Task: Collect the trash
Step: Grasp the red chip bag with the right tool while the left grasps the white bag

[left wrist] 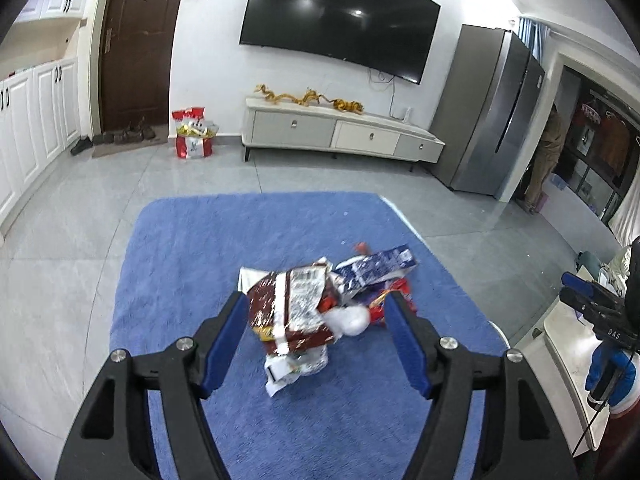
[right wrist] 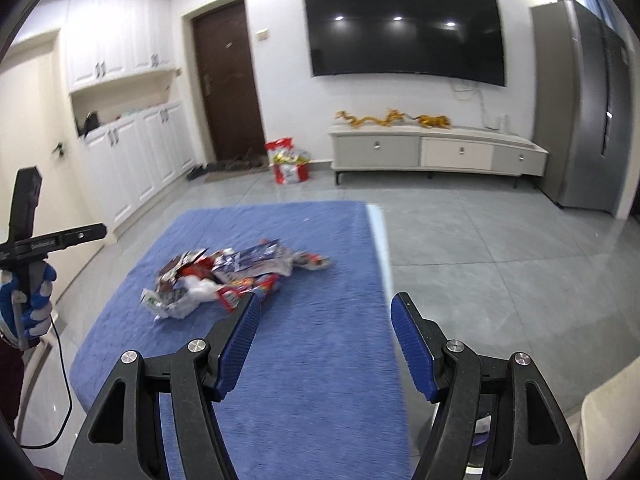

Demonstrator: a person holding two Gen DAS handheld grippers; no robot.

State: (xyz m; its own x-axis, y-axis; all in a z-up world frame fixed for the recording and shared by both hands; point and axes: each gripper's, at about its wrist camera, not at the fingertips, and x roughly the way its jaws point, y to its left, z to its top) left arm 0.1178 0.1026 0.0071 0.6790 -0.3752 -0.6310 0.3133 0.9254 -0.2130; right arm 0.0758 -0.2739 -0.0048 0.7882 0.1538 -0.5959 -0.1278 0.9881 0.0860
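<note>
Trash pile (right wrist: 236, 280) mid-cloth (right wrist: 320, 340); bare blue margins all round.

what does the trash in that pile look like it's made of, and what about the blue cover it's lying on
Wrappers: thin foil-lined or plastic film, it seems; glossy, crinkled, with silvery glints and printed faces. White lump: probably crumpled tissue or soft paper; matte, no shine. Blue cover: cloth with a short fuzzy pile, like fleece or towelling; matte, finely nubbed surface.
</note>
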